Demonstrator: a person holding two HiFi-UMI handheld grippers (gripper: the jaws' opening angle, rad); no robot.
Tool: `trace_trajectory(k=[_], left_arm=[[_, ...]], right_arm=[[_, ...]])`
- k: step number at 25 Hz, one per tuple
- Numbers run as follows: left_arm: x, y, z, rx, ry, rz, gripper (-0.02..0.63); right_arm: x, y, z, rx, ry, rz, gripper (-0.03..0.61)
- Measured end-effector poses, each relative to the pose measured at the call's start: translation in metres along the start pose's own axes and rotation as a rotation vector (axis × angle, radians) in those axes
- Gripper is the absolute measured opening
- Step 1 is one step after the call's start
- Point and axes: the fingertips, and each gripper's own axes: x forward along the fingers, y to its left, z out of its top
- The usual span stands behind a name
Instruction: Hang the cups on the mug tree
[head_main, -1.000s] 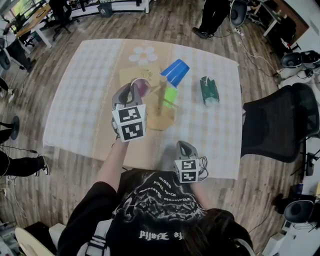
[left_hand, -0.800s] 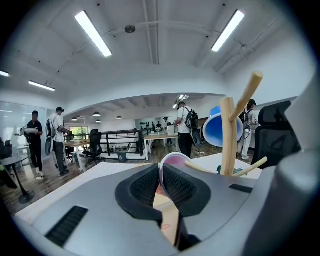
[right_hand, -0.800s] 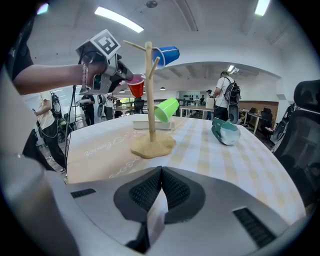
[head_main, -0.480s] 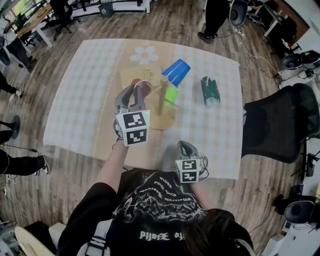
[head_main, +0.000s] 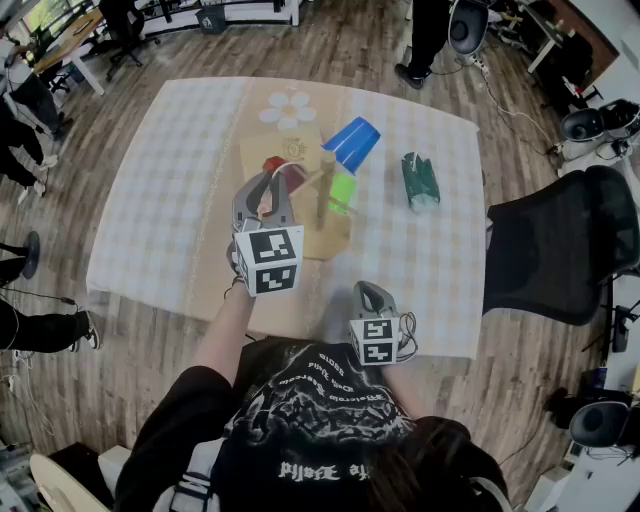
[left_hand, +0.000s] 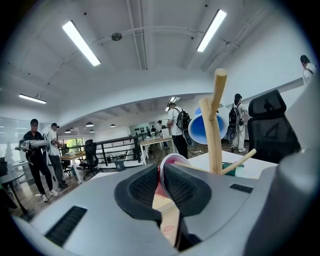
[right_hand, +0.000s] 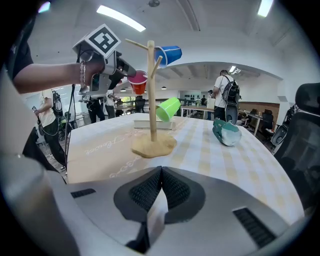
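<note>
Left gripper (head_main: 267, 190) pinching the red cup (head_main: 275, 165), right gripper (head_main: 368, 293) shut empty; I'd tilt it slowly onto a bare mug tree (head_main: 322, 197) peg.

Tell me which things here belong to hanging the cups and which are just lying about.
Part of the job:
- wooden mug tree
- blue plastic cup and lime green plastic cup, hanging on it
- red plastic cup, gripped by the left gripper
- teal cup, lying on its side

Just lying about:
- black office chair
- checked tablecloth
</note>
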Motion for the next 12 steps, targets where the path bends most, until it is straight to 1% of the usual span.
trace_trajectory(k=[3,8,12], left_arm=[[-0.001,-0.003,0.0,0.013,-0.009,-0.011,0.043],[-0.002,-0.012,0.001,0.069,-0.03,-0.026,0.044],[-0.004,-0.015,0.003,0.081,-0.039,-0.035,0.044]], right_arm=[[0.001,0.0,-0.001,-0.001,0.0,0.001,0.008],[0.003,-0.001,-0.004,-0.004,0.013,0.0,0.008],[0.004,-0.001,-0.008,-0.003,0.016,-0.003,0.008]])
